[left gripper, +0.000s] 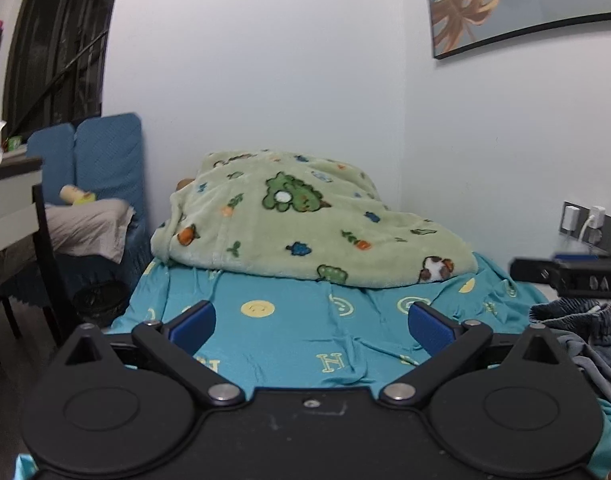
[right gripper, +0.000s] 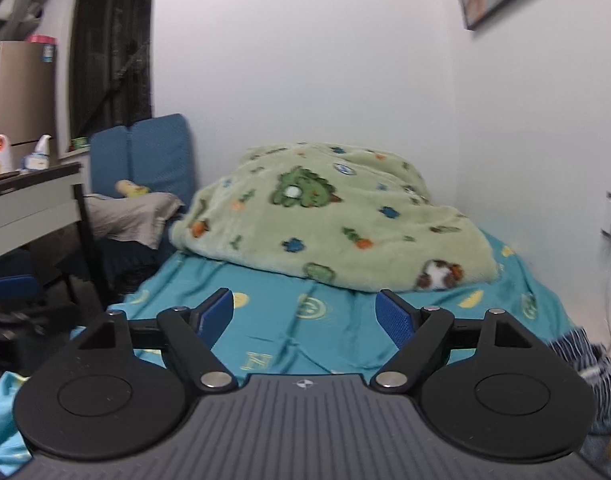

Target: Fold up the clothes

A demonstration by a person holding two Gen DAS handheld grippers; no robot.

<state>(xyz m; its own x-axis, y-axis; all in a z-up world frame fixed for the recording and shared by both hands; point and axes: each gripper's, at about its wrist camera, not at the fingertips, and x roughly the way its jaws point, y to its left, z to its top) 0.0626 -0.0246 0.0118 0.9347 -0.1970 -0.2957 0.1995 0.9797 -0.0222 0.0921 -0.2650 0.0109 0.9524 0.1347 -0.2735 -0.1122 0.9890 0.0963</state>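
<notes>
My left gripper stands open over the teal bed sheet, with nothing between its blue pads. To its right a crumpled grey and dark denim garment lies on the bed, apart from the fingers. A black part of my other gripper shows above that garment. In the right wrist view my right gripper is also open and empty above the teal sheet. A blue-and-white striped garment lies at the bed's right edge, beside the right finger and blurred.
A green fleece blanket with cartoon prints is heaped at the head of the bed against the white wall. Left of the bed are a blue cushion, a grey pillow and a desk. Wall sockets with plugs sit at right.
</notes>
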